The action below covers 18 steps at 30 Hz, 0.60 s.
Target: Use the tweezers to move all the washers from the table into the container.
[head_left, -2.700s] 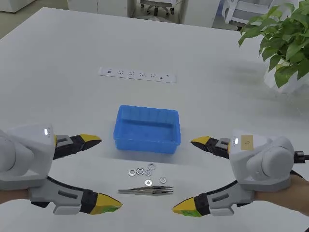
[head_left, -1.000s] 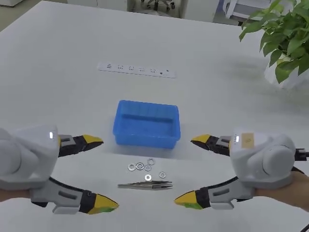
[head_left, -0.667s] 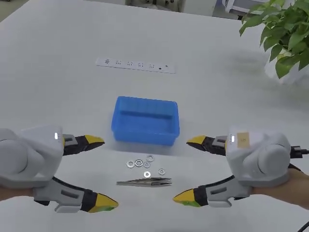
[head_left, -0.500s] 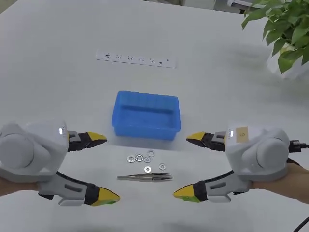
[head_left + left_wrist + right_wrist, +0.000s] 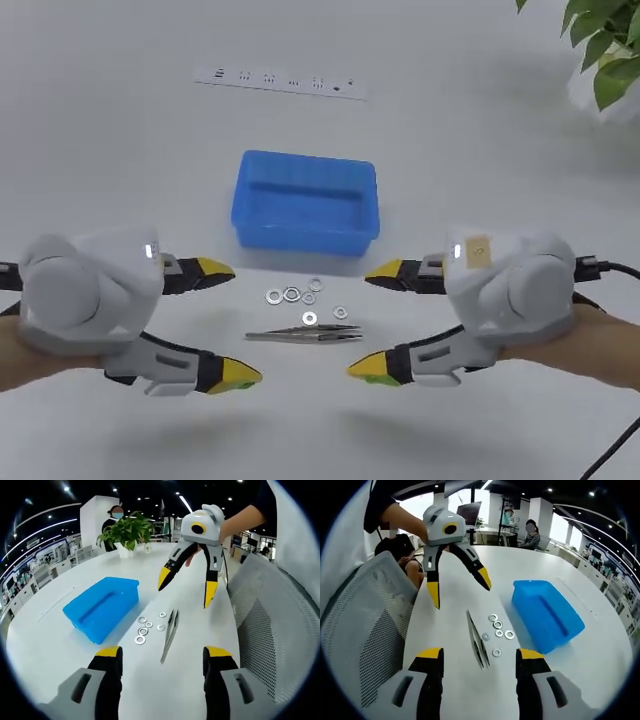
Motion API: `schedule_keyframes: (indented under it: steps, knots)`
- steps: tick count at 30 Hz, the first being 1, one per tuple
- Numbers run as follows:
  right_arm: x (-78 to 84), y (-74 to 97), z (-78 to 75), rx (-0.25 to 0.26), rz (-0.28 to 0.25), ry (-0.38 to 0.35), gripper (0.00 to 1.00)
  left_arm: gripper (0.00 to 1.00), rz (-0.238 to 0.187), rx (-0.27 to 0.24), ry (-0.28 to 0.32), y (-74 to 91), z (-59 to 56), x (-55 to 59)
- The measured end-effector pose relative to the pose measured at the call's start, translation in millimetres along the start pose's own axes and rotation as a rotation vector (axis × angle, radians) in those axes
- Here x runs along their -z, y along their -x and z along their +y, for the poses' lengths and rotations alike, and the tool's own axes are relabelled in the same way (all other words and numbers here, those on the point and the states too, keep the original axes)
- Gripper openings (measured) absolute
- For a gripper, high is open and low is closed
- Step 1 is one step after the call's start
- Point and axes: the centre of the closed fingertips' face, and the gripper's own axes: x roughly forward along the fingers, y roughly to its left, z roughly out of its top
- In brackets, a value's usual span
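White table (image 5: 120,130). On it: blue bin (image 5: 305,236); six washers (image 5: 291,295) loose just before it; tweezers (image 5: 305,335) flat beside those; strip (image 5: 280,82) well behind; plant (image 5: 612,80) far right.

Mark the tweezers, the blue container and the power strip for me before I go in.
tweezers (image 5: 303,335), head view, middle of their length.
blue container (image 5: 305,233), head view, outer wall on the side facing the grippers.
power strip (image 5: 280,81), head view, middle of its top face.
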Motion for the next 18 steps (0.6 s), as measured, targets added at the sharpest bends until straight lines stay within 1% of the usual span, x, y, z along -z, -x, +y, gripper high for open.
schedule_keyframes:
  steps: [2, 4, 9, 11, 13, 15, 17, 18]
  knots:
    - [0.0, -4.1, 2.3, -0.015, 0.004, -0.001, 0.52, 0.65, 0.009, 0.005, 0.003, -2.3, 0.1, 2.0]
    - [-0.7, -8.7, 4.5, -0.033, 0.006, 0.004, 0.47, 0.64, 0.021, 0.002, -0.001, -5.0, 1.1, 3.9]
    - [2.2, -19.0, 5.6, -0.064, 0.046, 0.028, 0.42, 0.62, 0.032, 0.008, -0.007, -11.2, 0.3, 3.8]
    - [2.4, -23.1, 5.6, -0.077, 0.058, 0.025, 0.39, 0.59, 0.043, 0.011, -0.023, -14.4, 0.0, 4.0]
    - [1.4, -26.4, 5.7, -0.087, 0.059, 0.025, 0.36, 0.54, 0.051, 0.020, -0.016, -17.7, -0.7, 4.0]
    - [1.2, -29.3, 6.5, -0.098, 0.065, 0.024, 0.35, 0.53, 0.057, 0.027, -0.001, -20.5, -1.0, 4.2]
    - [1.1, -31.3, 7.1, -0.107, 0.066, 0.028, 0.35, 0.50, 0.060, 0.029, -0.009, -22.2, -1.1, 4.1]
    - [1.4, -31.9, 7.2, -0.109, 0.069, 0.028, 0.35, 0.49, 0.062, 0.041, -0.017, -22.6, -2.7, 4.0]
